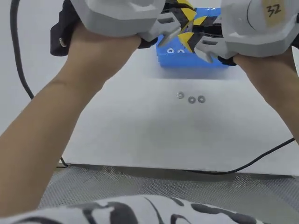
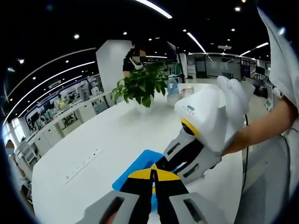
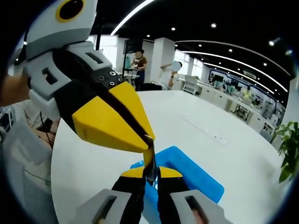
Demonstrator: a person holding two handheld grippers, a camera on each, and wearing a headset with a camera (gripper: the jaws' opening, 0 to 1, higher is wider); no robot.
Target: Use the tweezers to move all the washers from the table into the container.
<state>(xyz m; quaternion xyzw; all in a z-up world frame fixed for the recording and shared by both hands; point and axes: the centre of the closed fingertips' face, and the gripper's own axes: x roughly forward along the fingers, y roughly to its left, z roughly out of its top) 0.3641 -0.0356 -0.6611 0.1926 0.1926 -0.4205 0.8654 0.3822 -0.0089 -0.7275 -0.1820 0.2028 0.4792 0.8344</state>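
Slim dark tweezers [image 3: 149, 161] are pinched by the closed left gripper [image 3: 147, 140] and the closed right gripper [image 3: 150, 175], marked "32", above the far blue container [image 1: 187, 60]. Three washers [image 1: 192, 100] are seen nearer on the table [image 1: 140, 126].

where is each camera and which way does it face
Head view: on the headset, facing down at the table, three washers and the container; both forearms show.
Left gripper view: on the left tool, facing along its jaws over the container into the room; an arm shows.
Right gripper view: on the right tool, facing likewise; a bit of hand shows.
Shared: the container in all three; each gripper view catches the other tool.
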